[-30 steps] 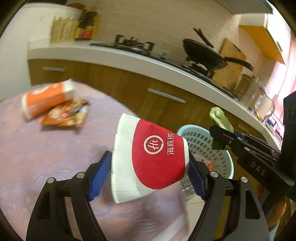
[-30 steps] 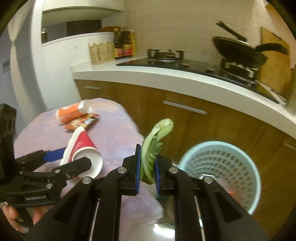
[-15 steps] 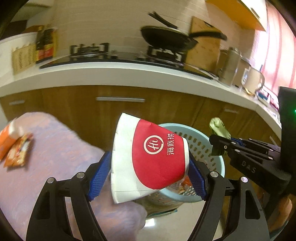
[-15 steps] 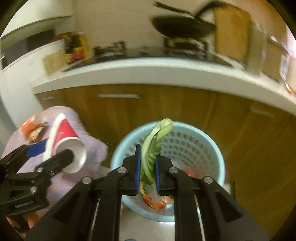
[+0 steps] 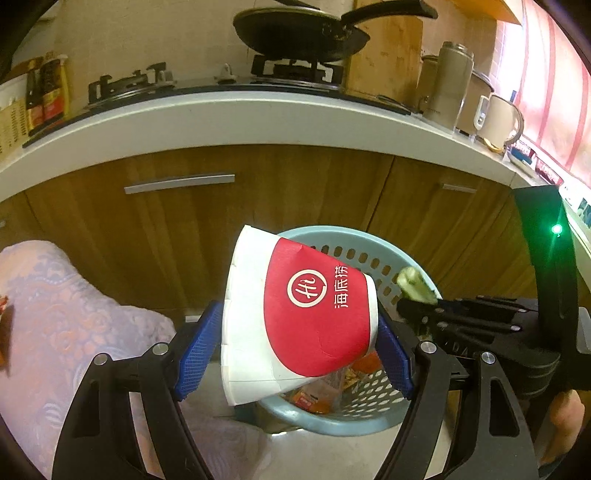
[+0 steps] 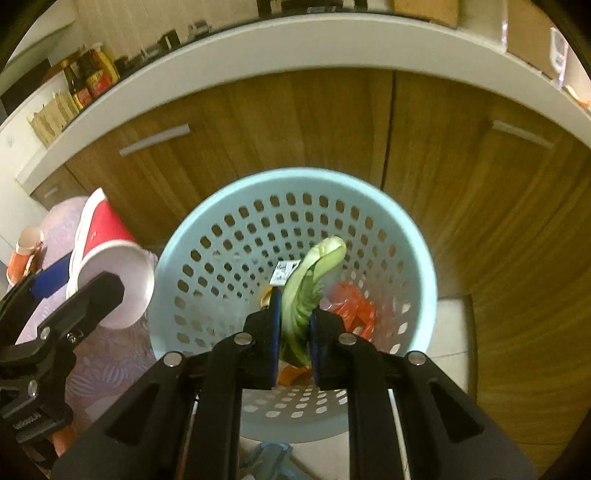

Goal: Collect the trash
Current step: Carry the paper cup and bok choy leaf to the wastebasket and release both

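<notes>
Two clamped tools: left tool [image 5: 295,354] across sideways paper cup [image 5: 299,317], right tool [image 6: 293,332] around upright leaf [image 6: 310,284].

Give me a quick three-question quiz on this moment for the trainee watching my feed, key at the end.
1. True or false: the right gripper is poised above the blue basket.
2. Which item does the left gripper hold? A) green vegetable leaf B) red and white paper cup C) orange wrapper
3. Fill in: the frying pan sits on the ____.

Key
1. True; its green vegetable leaf hangs over the basket's opening.
2. B; the red and white paper cup lies sideways between the blue pads.
3. Stove, on the counter behind the basket.
</notes>
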Demonstrator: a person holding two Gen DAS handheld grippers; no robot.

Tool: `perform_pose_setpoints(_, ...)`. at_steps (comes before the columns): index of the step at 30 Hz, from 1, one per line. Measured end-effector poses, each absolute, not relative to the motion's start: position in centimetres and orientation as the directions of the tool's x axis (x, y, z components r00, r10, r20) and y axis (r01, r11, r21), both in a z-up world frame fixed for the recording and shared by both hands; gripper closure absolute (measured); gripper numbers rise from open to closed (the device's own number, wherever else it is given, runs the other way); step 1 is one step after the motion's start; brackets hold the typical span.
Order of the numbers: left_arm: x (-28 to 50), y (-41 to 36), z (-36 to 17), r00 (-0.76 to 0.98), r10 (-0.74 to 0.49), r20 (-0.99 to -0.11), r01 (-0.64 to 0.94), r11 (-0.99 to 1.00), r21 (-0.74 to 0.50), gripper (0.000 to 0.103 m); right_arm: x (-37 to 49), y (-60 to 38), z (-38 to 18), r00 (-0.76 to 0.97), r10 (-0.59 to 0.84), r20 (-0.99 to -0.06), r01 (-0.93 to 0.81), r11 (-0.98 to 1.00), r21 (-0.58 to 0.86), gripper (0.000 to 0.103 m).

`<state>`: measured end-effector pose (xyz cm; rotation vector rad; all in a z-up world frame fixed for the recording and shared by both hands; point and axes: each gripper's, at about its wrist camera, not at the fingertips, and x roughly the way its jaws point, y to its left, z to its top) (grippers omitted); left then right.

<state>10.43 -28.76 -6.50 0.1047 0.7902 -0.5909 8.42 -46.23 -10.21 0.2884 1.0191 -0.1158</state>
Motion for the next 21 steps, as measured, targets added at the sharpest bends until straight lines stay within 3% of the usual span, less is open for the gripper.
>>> perform_pose_setpoints(4,11.0,-29.4,-6.9,0.522,-0.471,-0.711,0.551,0.822,-0.140,0.027,8.2,-46.3,-10.7,0.496,0.035,-0.868,0.234,0.957,0.172,0.080)
perform_pose_setpoints(6,11.4,-29.8,-7.2,0.497,-0.472,-0.728,0.560,0.815,-0.145,0.027,7.9,-46.6,-10.6,0.486,0.026,-0.873,0.245,0.955,0.165,0.068)
perform_pose_setpoints(7,11.5,-29.9,-7.4,0.484,-0.472,-0.737,0.563,0.813,-0.150,0.027,7.7,-46.7,-10.6,0.486,0.027,-0.874,0.251,0.953,0.169,0.054)
perform_pose_setpoints(8,11.7,-30.0,-7.6,0.476,-0.466,-0.746,0.561,0.814,-0.151,0.027,7.3,-47.0,-10.4,0.492,0.027,-0.870,0.255,0.951,0.174,0.050)
perform_pose_setpoints(21,11.1,-28.0,-7.1,0.472,-0.488,-0.734,0.544,0.817,-0.192,0.027,5.8,-46.9,-7.4,0.558,0.003,-0.830,0.251,0.953,0.172,0.050)
